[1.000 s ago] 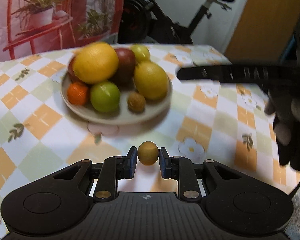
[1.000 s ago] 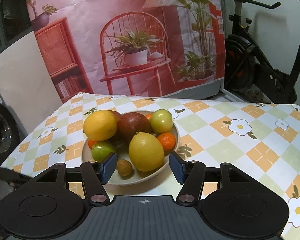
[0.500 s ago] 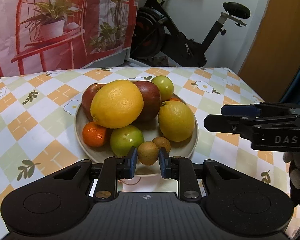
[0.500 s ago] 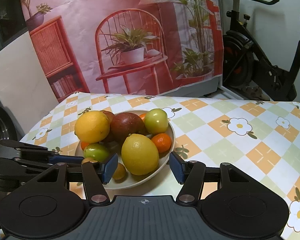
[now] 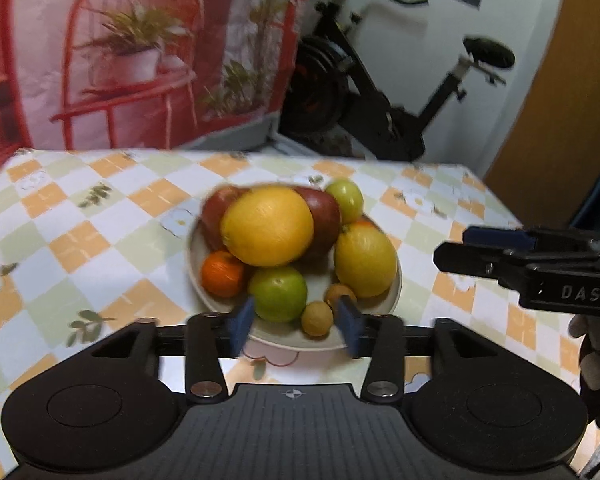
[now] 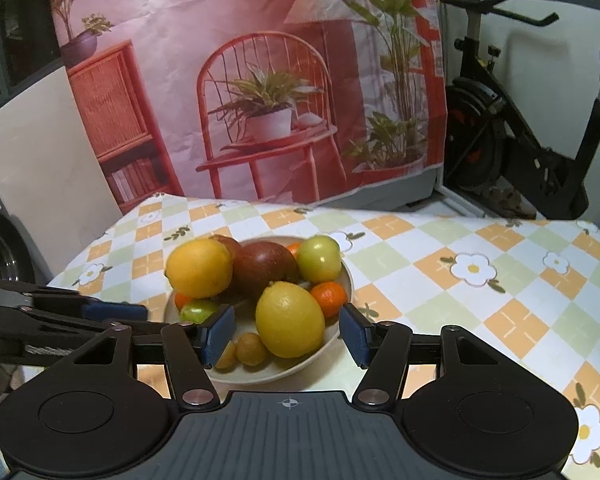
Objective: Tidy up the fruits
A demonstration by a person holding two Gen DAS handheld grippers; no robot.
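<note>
A beige plate on the checked tablecloth holds a large orange, a lemon, a green apple, a mandarin, dark red fruit and two small brown fruits. My left gripper is open and empty, just in front of the plate's near rim. My right gripper is open and empty in front of the plate, with the lemon between its fingers in the picture. The small brown fruits lie by its left finger.
The checked tablecloth stretches to the right of the plate. The right gripper shows at the right of the left wrist view. A printed backdrop and an exercise bike stand behind the table.
My left gripper carried the small brown fruit to the plate, opened and let it go next to the other small fruit, then drew back a little. The right gripper stayed open.
</note>
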